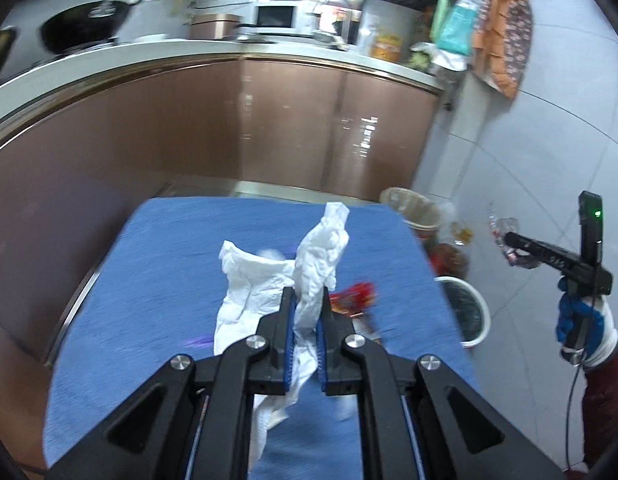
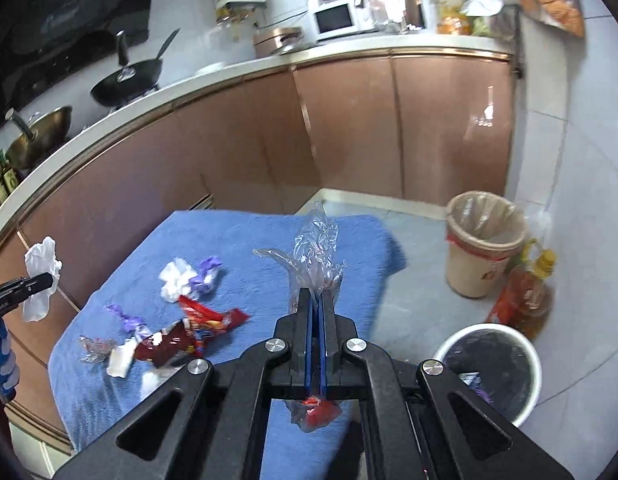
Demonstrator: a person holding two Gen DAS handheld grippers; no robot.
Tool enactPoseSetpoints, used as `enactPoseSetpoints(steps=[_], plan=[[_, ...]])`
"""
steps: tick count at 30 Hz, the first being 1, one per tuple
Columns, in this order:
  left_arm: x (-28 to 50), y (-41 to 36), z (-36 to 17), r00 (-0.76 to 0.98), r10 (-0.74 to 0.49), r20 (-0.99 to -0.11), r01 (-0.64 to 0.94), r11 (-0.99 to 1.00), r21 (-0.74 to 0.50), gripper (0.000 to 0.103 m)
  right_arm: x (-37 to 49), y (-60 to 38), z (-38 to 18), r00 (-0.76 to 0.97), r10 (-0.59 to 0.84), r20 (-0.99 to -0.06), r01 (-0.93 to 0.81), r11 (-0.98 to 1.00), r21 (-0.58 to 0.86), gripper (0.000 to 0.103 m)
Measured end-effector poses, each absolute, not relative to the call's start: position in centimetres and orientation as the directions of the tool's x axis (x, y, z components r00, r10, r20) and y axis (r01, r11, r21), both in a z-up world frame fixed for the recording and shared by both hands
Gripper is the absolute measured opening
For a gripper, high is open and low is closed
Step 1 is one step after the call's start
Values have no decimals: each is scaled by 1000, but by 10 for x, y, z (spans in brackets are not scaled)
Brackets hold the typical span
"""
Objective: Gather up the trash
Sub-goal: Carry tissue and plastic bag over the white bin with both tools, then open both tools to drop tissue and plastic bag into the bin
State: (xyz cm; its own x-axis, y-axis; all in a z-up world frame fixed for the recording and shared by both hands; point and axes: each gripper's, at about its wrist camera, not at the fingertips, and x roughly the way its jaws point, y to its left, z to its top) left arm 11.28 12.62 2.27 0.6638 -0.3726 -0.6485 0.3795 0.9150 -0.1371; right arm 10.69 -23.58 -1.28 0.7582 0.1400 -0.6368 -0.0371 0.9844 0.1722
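My left gripper [image 1: 308,294] is shut on a crumpled white tissue [image 1: 321,256] and holds it above the blue cloth-covered table [image 1: 157,280]. It also shows in the right wrist view [image 2: 39,276]. My right gripper [image 2: 317,294] is shut on a clear plastic wrapper [image 2: 315,248] with a red bit hanging below, held over the table's right side. In the left wrist view it [image 1: 509,240] is off to the right above the floor. Loose trash lies on the cloth: red snack wrappers [image 2: 197,328], purple and white wrappers [image 2: 193,276].
A white bin with a black liner [image 2: 493,372] stands on the floor right of the table. A beige bin with a clear liner [image 2: 483,248] stands farther back, an oil bottle [image 2: 529,296] between them. Brown cabinets [image 2: 349,128] run behind.
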Motion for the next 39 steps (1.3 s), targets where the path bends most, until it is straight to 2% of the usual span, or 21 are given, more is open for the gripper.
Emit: enactPoseSetpoints(steps=[6, 14, 20, 30, 32, 36, 39], plan=[[134, 13, 22, 558, -480, -677, 523, 837, -163, 9, 92, -299, -23, 764, 66, -642, 68, 981, 181, 2], [154, -161, -13, 373, -555, -744, 685, 706, -183, 9, 91, -366, -76, 703, -29, -710, 210, 963, 168, 2], [173, -273, -68, 237, -532, -813, 712, 664, -227, 9, 95, -416, -132, 629, -63, -775, 308, 936, 174, 2], [210, -366, -153, 106, -490, -865, 671, 678, -301, 12, 121, -463, -214, 530, -69, -845, 385, 908, 168, 5], [216, -375, -167, 86, -481, -872, 660, 684, -312, 16, 125, -468, -228, 513, -67, -855, 392, 905, 164, 5], [225, -382, -184, 70, -484, -872, 632, 698, -337, 39, 131, -474, -249, 484, -67, -872, 406, 901, 156, 5], [227, -381, -184, 80, -492, -867, 629, 700, -339, 41, 133, -478, -257, 474, -66, -878, 415, 896, 157, 6]])
